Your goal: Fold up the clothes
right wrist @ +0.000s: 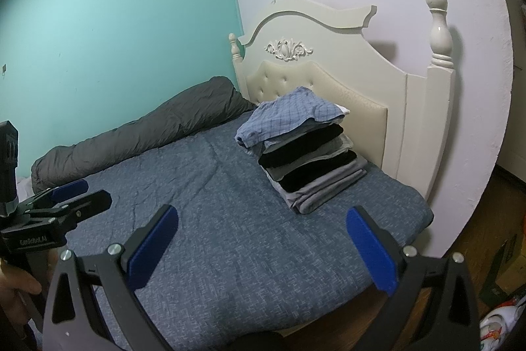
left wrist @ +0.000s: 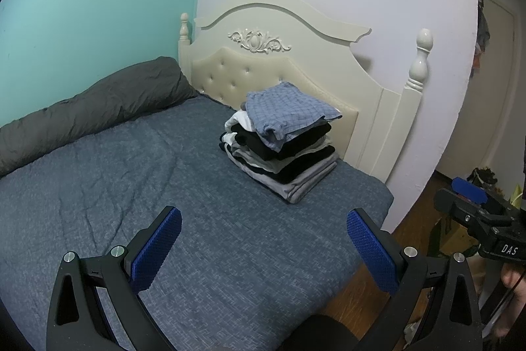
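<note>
left claw (left wrist: 263, 239) wide, empty | right claw (right wrist: 261, 239) wide, empty | stack of folded clothes (left wrist: 282, 147) on bed (left wrist: 131, 173) near headboard (left wrist: 296, 55), blue checked top piece askew | risk: likely slide or topple if bumped or loaded further

**Open bed middle, obstacles at the head end and far side**

The blue bedspread (left wrist: 138, 173) lies bare across the middle and near edge of the bed, so both wide-open grippers, left (left wrist: 263, 247) and right (right wrist: 263, 244), have free passage there. A stack of folded clothes (left wrist: 282, 143) occupies the head-end corner by the floor side, just beside the headboard (left wrist: 296, 61). A rolled grey duvet (left wrist: 88, 111) lines the far edge against the teal wall (left wrist: 82, 5).
</note>
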`<state>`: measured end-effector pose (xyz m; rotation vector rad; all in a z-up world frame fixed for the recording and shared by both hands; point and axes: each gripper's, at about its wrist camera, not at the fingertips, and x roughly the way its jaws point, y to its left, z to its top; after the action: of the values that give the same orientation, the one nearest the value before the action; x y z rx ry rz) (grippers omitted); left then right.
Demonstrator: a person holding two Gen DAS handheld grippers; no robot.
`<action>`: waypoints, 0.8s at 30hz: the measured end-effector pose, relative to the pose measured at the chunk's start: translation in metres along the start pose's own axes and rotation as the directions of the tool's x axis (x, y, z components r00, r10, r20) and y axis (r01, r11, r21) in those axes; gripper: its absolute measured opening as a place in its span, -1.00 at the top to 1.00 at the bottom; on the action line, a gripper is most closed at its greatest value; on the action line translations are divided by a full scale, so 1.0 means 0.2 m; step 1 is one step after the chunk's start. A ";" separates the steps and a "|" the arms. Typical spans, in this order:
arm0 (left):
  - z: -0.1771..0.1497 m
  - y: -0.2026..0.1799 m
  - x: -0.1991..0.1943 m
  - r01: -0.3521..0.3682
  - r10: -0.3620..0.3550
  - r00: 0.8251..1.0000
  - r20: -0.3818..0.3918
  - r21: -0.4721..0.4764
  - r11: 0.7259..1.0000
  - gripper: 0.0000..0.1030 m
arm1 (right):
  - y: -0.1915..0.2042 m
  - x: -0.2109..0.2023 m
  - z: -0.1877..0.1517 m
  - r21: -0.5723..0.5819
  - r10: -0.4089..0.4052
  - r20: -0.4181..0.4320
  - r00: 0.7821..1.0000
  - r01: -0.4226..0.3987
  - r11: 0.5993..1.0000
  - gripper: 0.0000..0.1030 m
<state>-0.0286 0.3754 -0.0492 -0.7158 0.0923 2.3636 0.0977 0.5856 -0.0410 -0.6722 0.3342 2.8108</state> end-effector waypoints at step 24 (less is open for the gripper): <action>0.00 0.00 -0.01 0.005 -0.005 1.000 0.013 -0.001 1.000 -0.99 | -0.01 0.00 0.00 0.006 0.002 -0.003 1.000 -0.002 1.000 -0.99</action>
<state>-0.0273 0.3740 -0.0491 -0.7006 0.0830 2.3631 0.0976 0.5875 -0.0421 -0.6753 0.3438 2.8099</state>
